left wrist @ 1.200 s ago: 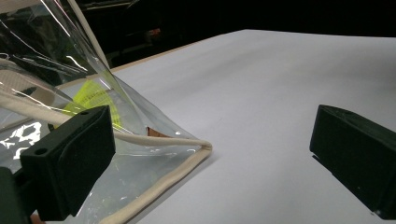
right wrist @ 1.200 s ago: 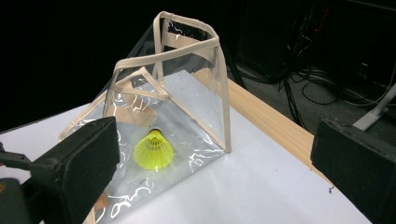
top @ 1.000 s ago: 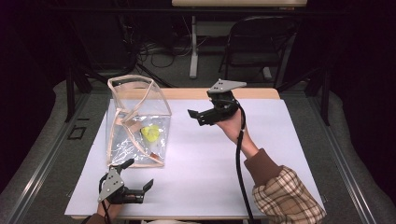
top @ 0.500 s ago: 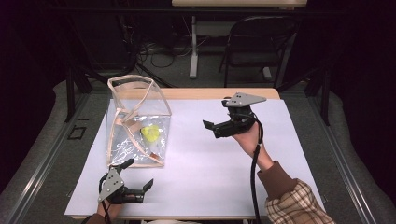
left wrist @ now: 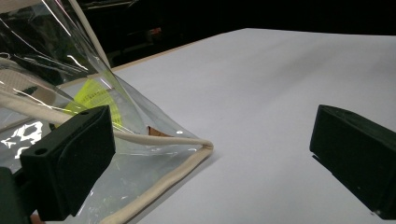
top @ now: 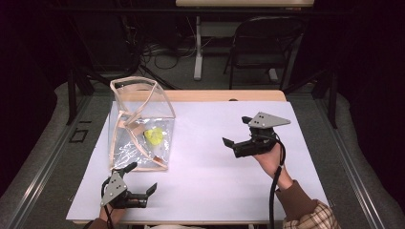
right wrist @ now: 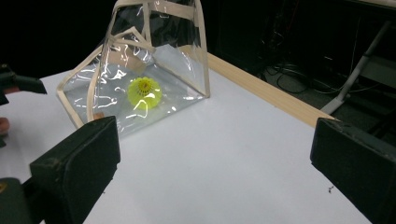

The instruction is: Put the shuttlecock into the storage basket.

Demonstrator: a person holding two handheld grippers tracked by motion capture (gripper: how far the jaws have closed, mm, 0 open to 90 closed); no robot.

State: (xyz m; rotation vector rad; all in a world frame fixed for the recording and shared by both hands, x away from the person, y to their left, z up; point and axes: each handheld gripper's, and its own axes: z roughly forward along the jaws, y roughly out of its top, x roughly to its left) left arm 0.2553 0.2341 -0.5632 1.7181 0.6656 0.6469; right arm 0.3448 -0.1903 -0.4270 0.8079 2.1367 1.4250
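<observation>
Moved: right gripper, drawn back from the tabletop's middle toward its right edge. Left gripper: near edge, fingers wide, empty, just beside the bag's corner. Clear bag: standing at left, cream-trimmed. Yellow shuttlecock: inside the bag, on its floor. Right gripper: held above the surface, fingers wide, empty, aimed at the bag.

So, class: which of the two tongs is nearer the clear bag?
The left tongs, low at the table's near edge, just off the clear bag and its corner. The right tongs are held above open table, well away.
</observation>
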